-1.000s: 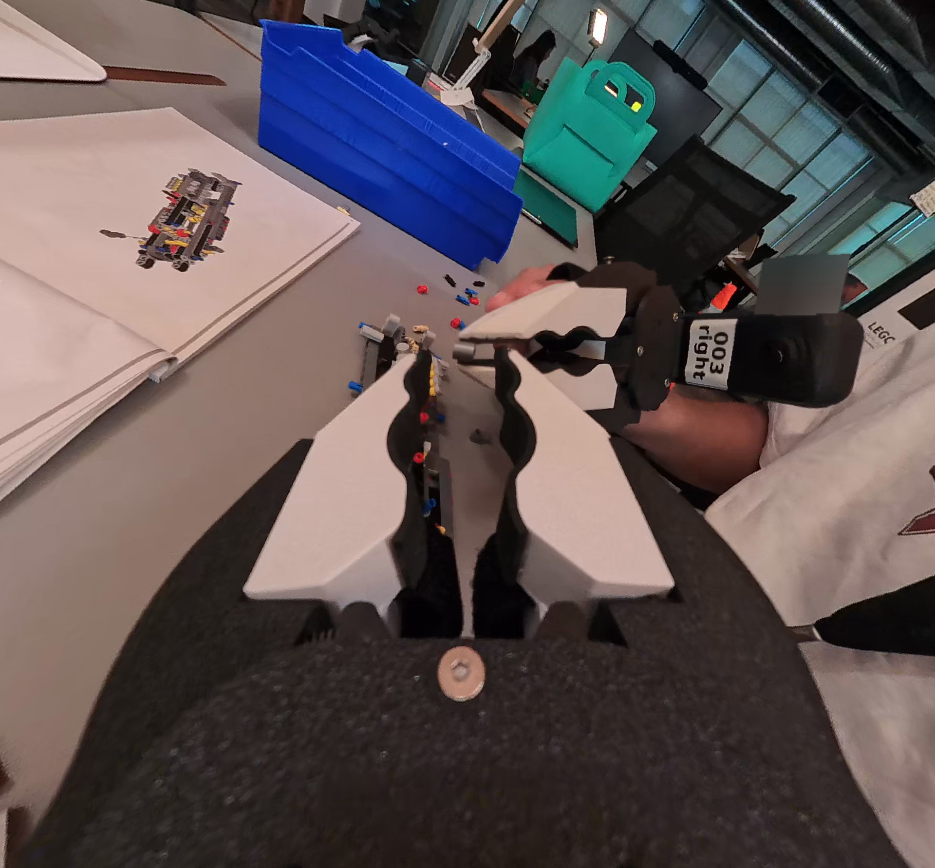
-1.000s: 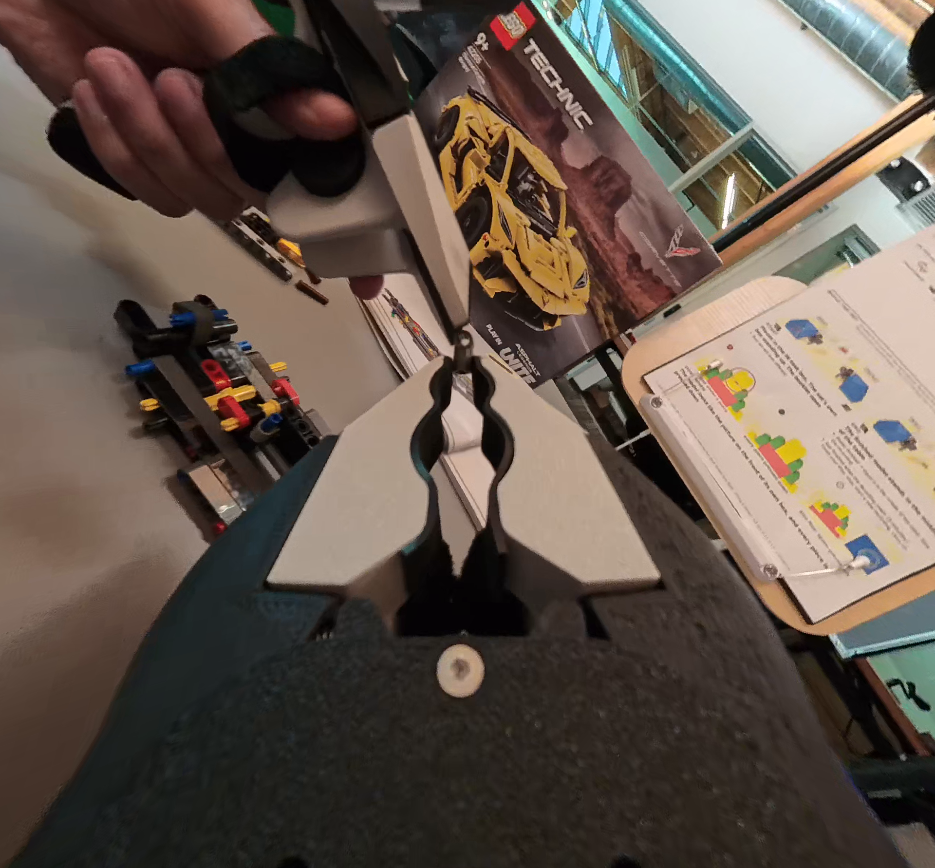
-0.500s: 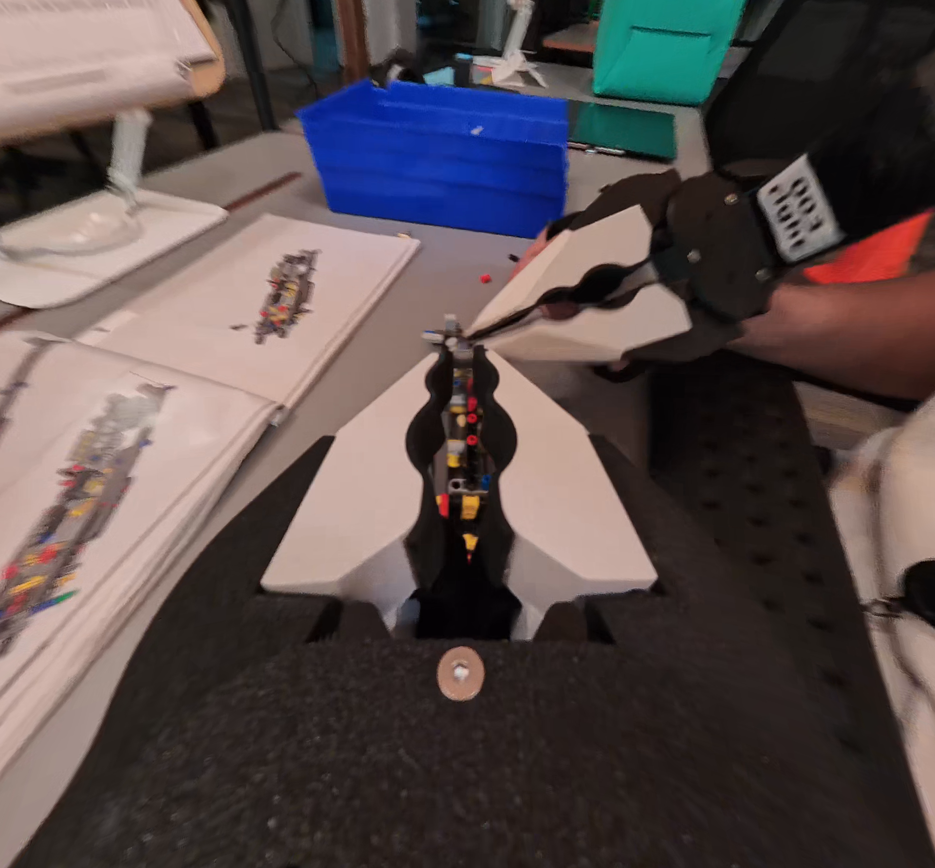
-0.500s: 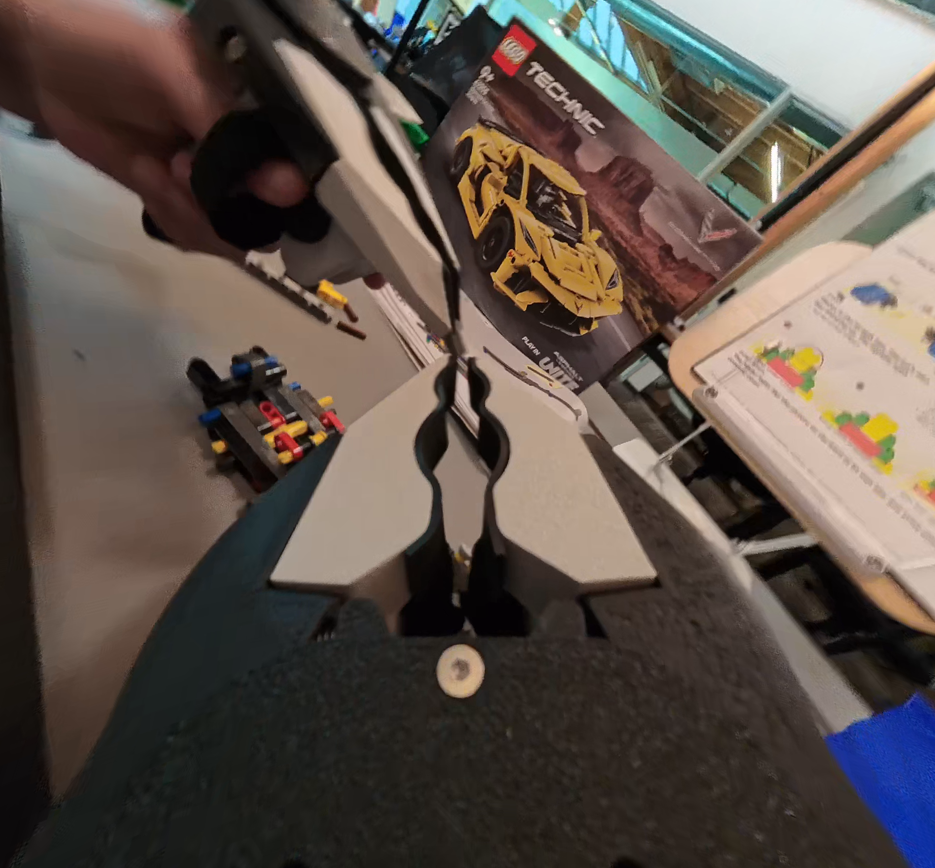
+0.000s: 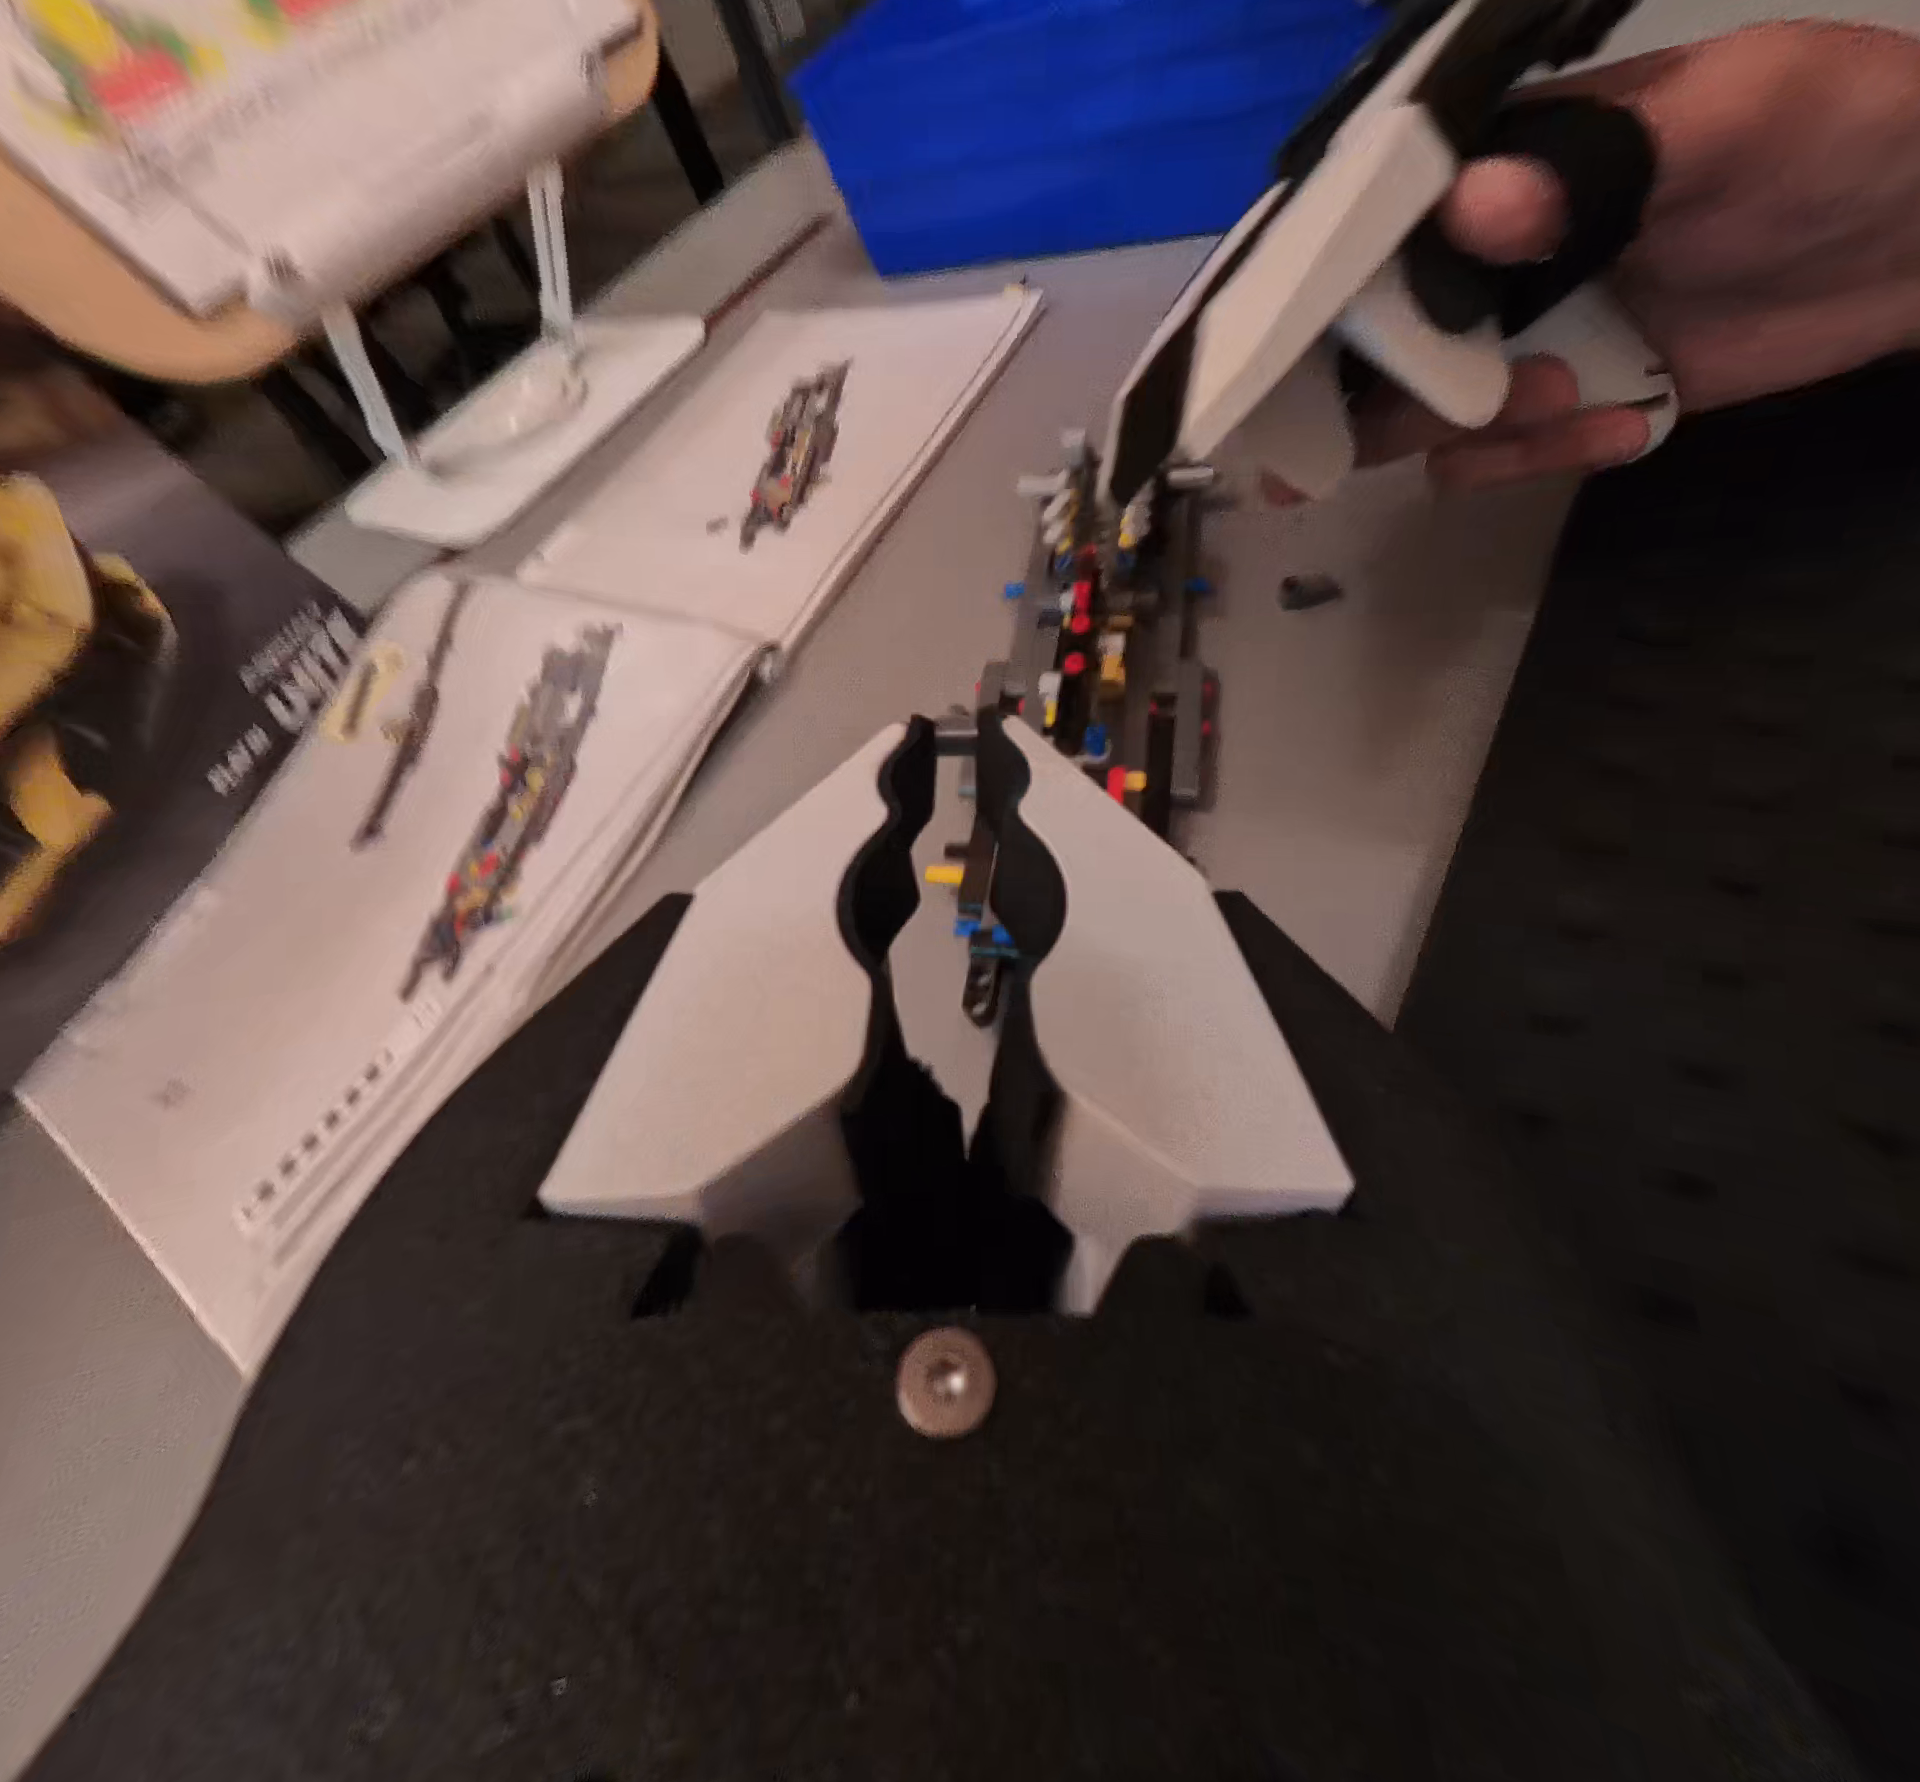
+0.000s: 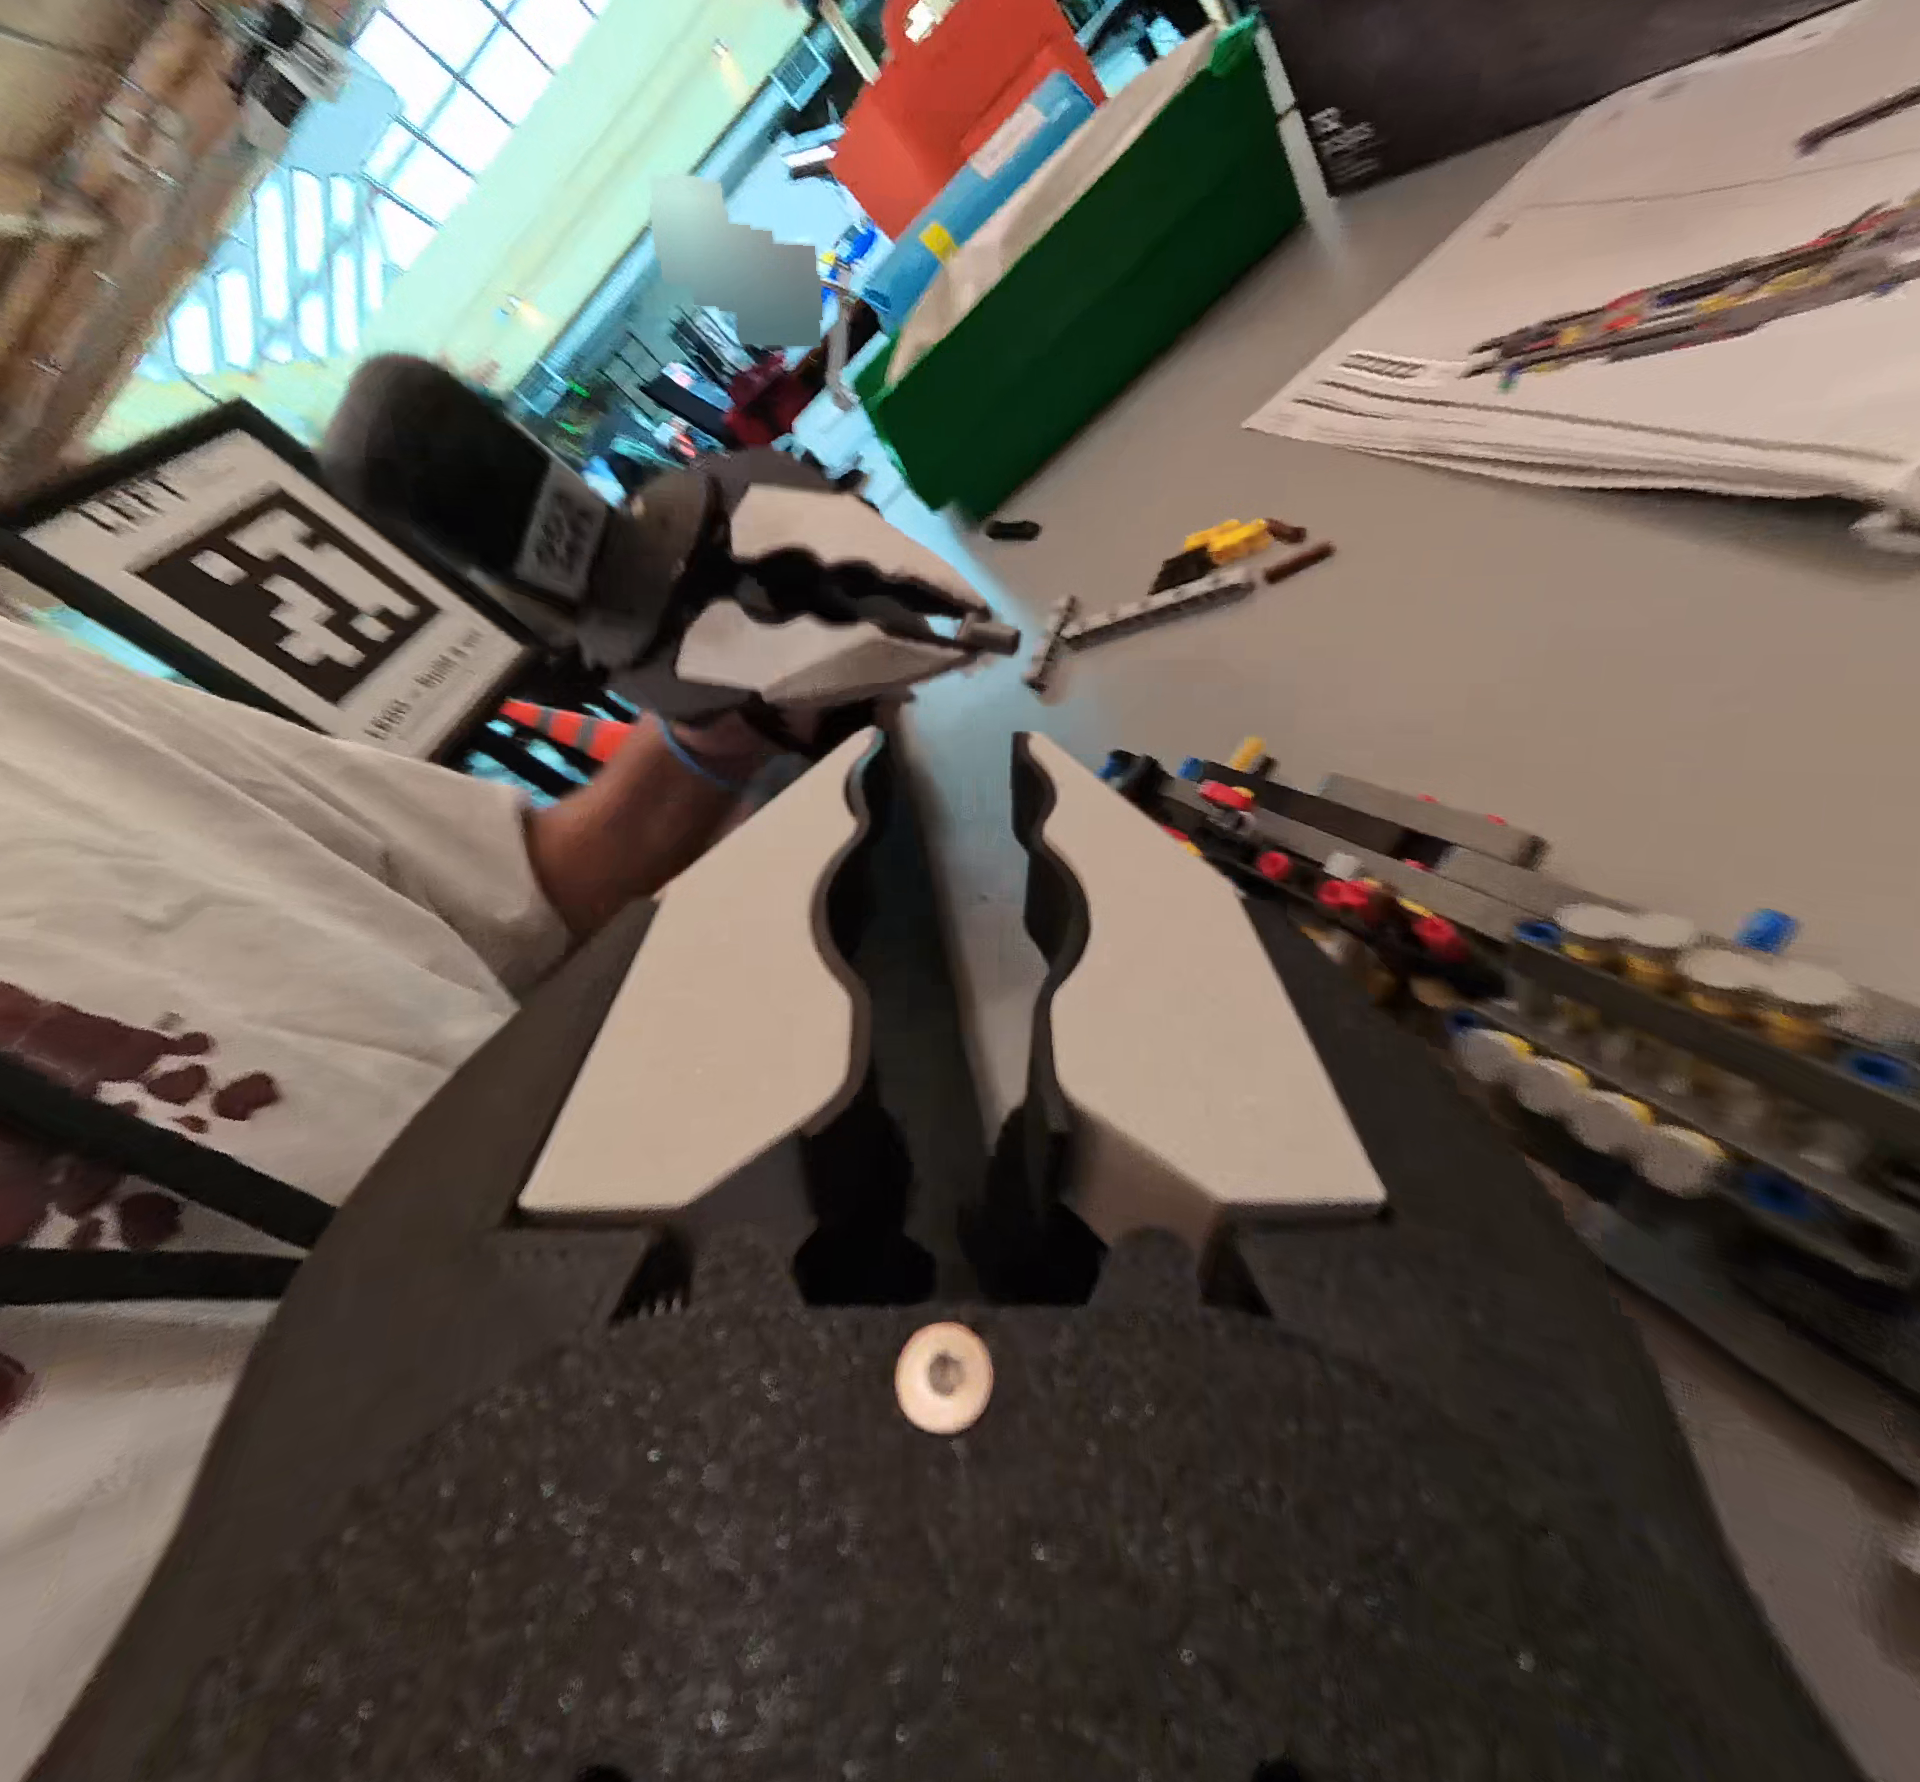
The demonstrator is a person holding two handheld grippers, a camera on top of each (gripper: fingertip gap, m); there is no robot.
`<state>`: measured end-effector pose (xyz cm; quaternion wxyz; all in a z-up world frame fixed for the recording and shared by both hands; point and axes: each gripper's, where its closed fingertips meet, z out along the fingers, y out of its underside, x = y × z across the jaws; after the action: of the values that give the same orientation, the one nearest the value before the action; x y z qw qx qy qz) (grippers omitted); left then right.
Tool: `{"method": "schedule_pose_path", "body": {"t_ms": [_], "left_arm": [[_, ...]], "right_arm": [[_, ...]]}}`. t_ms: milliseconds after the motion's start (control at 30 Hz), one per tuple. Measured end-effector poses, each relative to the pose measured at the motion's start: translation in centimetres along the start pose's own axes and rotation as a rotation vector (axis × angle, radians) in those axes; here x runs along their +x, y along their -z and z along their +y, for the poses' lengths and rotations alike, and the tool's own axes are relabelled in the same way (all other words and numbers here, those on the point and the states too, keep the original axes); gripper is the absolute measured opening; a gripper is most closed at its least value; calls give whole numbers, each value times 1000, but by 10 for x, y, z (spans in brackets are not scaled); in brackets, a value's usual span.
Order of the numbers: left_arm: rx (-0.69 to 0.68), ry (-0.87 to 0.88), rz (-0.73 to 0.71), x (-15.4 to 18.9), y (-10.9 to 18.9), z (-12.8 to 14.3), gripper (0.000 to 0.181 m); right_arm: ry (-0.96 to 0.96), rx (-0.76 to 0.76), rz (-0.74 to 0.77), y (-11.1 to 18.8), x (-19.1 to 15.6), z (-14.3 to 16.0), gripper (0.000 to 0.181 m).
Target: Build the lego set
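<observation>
Pinching a small grey piece (image 6: 987, 636) at their tips, the left tongs (image 5: 956, 730) hover above the grey desk (image 5: 904, 610). The right tongs (image 6: 948, 750) are spread and hold nothing, just beside the long lego chassis (image 5: 1117, 631) lying near an open instruction booklet (image 5: 582, 693).

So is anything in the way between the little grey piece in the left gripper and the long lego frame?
Nothing visible. The left gripper pinches the grey piece right beside the lego frame's near end. The open right gripper is at the far end, so only that end is crowded.
</observation>
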<state>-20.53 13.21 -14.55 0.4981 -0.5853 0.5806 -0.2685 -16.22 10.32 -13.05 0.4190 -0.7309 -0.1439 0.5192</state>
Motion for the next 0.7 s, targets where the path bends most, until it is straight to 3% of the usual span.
{"method": "schedule_pose_path", "body": {"t_ms": [133,233,300,400,500,600,700], "left_arm": [[-63,246,122,-18,-5,17,6],[-88,455,299,-22,-11,13,6],[-149,520,457,-18,-13,9,6],[-243,553,701,-14,-11,-5,6],[-341,589,827,-23,-15,-20,6],[-434,649,977,-26,-13,-35,6],[-507,612,1093,-26,-8,-36,6]], "right_arm": [[307,-56,179,8,24,2,25],[570,-83,271,5,30,2,29],[634,-87,283,1,28,-3,25],[604,-104,141,-6,16,-17,22],[551,-226,-103,-11,6,-20,23],[680,-350,-123,-17,18,-24,25],[689,-360,-256,-28,6,-30,25]]}}
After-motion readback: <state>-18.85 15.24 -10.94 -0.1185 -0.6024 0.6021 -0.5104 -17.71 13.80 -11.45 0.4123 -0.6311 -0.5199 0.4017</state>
